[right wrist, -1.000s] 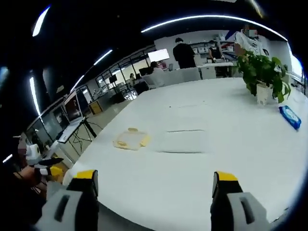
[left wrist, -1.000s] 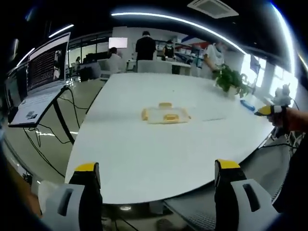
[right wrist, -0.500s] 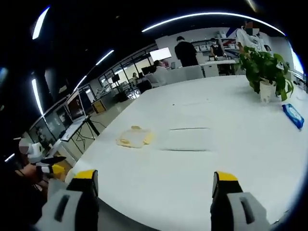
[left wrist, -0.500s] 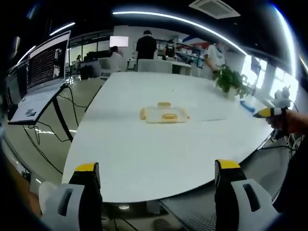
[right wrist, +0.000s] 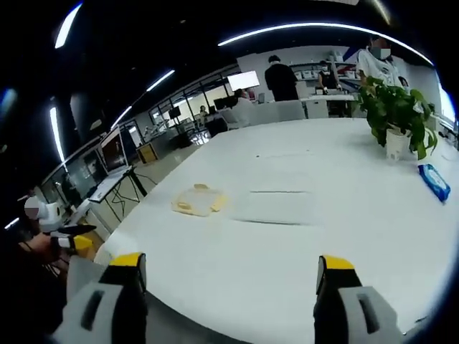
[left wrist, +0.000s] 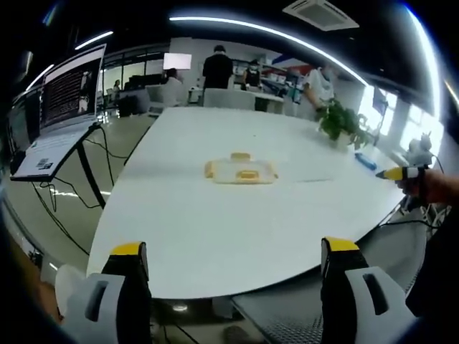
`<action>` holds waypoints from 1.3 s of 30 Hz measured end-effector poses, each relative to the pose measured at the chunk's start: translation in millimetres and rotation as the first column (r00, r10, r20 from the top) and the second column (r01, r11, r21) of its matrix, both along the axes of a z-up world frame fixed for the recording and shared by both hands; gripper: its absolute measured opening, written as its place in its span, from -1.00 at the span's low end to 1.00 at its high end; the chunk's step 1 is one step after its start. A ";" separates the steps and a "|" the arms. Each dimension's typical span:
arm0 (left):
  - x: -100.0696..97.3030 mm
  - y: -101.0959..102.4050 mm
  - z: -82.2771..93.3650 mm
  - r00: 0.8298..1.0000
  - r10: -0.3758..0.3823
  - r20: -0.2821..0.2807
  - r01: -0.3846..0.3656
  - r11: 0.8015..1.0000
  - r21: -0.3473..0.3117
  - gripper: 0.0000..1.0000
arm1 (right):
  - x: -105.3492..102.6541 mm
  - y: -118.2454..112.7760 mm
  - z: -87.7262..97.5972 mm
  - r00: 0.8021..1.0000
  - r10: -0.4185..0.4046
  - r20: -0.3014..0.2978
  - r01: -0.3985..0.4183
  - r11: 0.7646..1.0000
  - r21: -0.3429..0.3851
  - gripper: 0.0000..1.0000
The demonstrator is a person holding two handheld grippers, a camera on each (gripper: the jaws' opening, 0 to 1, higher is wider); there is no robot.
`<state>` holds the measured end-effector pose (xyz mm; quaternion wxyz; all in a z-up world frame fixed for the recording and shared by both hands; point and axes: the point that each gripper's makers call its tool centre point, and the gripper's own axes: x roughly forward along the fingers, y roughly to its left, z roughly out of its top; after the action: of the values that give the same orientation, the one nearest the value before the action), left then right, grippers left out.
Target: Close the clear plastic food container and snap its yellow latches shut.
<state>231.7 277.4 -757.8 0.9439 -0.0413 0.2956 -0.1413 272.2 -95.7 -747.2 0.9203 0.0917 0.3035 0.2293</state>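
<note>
A clear plastic food container (left wrist: 240, 170) with yellow latches lies flat near the middle of a big white table (left wrist: 215, 229); in the right gripper view the container (right wrist: 197, 201) sits left of centre, and a clear flat lid (right wrist: 275, 208) lies beside it. My left gripper (left wrist: 229, 251) hangs open off the table's near edge, far from the container, with nothing between its fingers. My right gripper (right wrist: 226, 261) is open too, over the table's near side. The right gripper (left wrist: 401, 173) also shows at the left view's right edge, the left gripper (right wrist: 68, 241) at the right view's left.
An open laptop (left wrist: 57, 115) stands on a stand left of the table, with cables on the floor. A potted plant (right wrist: 393, 118) and a blue packet (right wrist: 434, 182) rest on the far right of the table. Several people stand at desks in the background.
Both views have shifted a little with the hands; the container sits slightly further left in the left gripper view. Nothing on the table has moved and both grippers stay open.
</note>
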 end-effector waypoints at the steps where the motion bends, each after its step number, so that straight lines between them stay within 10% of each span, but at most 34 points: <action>1: -0.1 -0.2 0.1 1.000 -0.001 0.000 0.001 1.000 -0.001 0.98 | -0.3 -0.4 -0.1 1.000 -0.001 -0.002 0.001 1.000 0.001 1.00; 39: 7.0 -5.0 6.6 0.999 -0.020 0.044 0.023 0.998 -0.055 0.98 | -16.1 -14.8 -9.8 0.998 0.058 -0.037 -0.064 0.977 -0.203 0.99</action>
<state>238.7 272.4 -751.2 0.9470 -0.0611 0.2715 -0.1604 256.1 -110.5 -757.0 0.9126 -0.0089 0.3422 0.2236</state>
